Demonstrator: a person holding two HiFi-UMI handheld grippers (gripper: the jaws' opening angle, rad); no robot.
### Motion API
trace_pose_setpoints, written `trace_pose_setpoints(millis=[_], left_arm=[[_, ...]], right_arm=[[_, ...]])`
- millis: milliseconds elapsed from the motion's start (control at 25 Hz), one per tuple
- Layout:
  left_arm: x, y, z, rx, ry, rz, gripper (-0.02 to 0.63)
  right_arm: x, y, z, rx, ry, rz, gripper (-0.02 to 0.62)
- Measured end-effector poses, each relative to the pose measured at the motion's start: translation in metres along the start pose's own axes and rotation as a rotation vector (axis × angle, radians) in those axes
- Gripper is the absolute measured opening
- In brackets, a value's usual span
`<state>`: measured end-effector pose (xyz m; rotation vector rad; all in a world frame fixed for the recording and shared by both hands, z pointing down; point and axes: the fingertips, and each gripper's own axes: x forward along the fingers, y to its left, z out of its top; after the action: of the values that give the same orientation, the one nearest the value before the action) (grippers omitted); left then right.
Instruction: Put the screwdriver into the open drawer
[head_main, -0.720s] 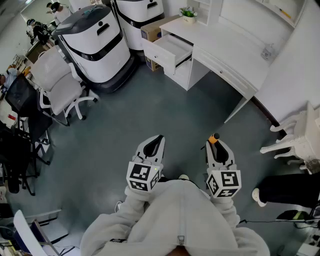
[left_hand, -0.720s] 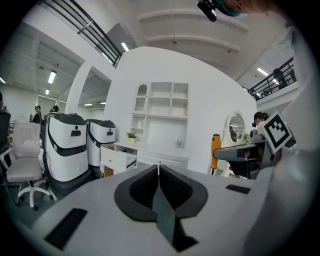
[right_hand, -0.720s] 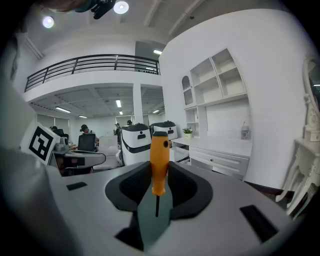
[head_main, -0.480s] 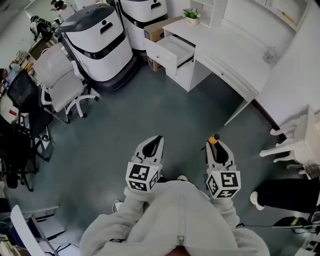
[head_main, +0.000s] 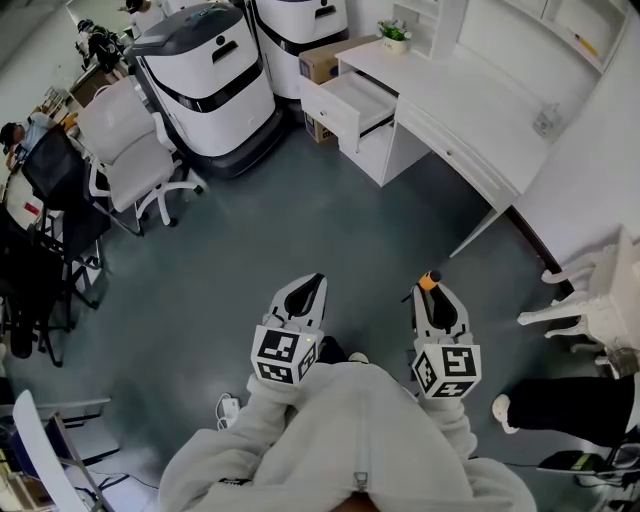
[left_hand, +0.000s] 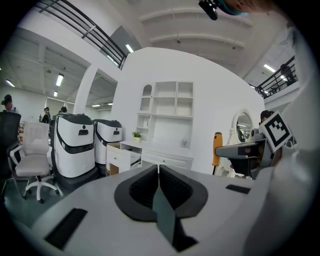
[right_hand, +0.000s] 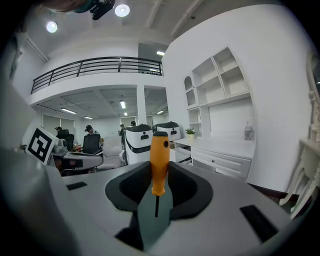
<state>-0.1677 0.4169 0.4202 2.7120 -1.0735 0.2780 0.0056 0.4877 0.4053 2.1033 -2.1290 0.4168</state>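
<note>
One small shift only: turned or stepped a touch, going by chair and drawer lying slightly further right in head view than a moment ago. Cannot tell whether by a step or by a mere turn of the head. Kept both grippers where they were, side by side before the chest, pointing a little downward over bare floor. Right gripper pinching screwdriver by the lower end of its orange handle, with handle standing up above the pads and thin shaft running down the gap. Left gripper pressed together on nothing. Drawer pulled out of desk at the far end, open and ready, yet well apart from the tool across the floor. Means carrying only, with no placing begun: judged early in the task, grip secure, most of the walk left. Next likely calls for closing on the desk, bringing the right gripper over the open drawer, lowering, and only then spreading the jaws.
</note>
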Motion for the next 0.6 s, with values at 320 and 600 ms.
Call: trace_pose_setpoints(millis=[320,600], left_arm=[[-0.006,-0.007,-0.013,-0.019,0.026,0.025,0.025],[0.005,-0.005,-0.013,-0.017,0.052,0.035,0.025]], right_arm=[[-0.003,0.0,-0.01,0.019,0.019,0.032,0.12],[0.009,-0.009,-0.011,0.042,0.032,0.042,0.12]])
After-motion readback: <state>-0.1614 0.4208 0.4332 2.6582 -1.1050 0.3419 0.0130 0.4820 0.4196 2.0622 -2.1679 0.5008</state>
